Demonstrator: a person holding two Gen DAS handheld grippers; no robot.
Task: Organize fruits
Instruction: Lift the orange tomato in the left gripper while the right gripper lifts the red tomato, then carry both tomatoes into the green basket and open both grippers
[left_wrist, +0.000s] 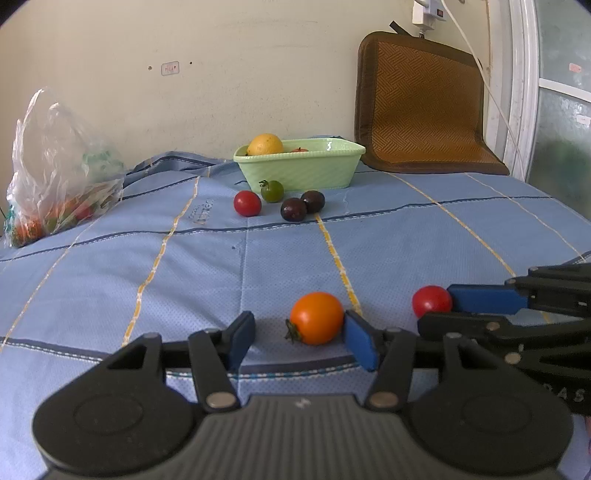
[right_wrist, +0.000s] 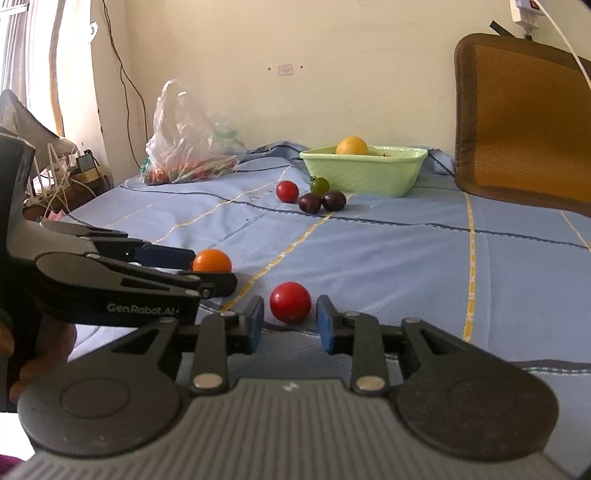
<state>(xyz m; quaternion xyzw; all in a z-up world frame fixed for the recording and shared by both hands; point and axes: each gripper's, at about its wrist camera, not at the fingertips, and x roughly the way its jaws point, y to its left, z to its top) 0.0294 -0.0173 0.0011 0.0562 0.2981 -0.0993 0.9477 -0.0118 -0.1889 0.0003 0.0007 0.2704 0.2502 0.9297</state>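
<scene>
Orange tomato (left_wrist: 316, 318) on blue bedspread (left_wrist: 424, 236); cream wall (left_wrist: 221, 74) behind, seemingly bedroom.

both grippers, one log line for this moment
left gripper: open, around orange tomato | right gripper: open, around red tomato | both tomatoes on bedsheet

Two low, close wrist views across the bedspread (left_wrist: 406, 229), both toward the green basket (left_wrist: 299, 170).

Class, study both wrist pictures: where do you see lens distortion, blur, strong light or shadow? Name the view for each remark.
Left wrist view: fisheye bends the bedsheet stripes, corners go black, the left gripper body is soft, and a shadow lies under the orange tomato. Right wrist view: the window at left is blown out, and the red tomato carries a dull highlight.
</scene>
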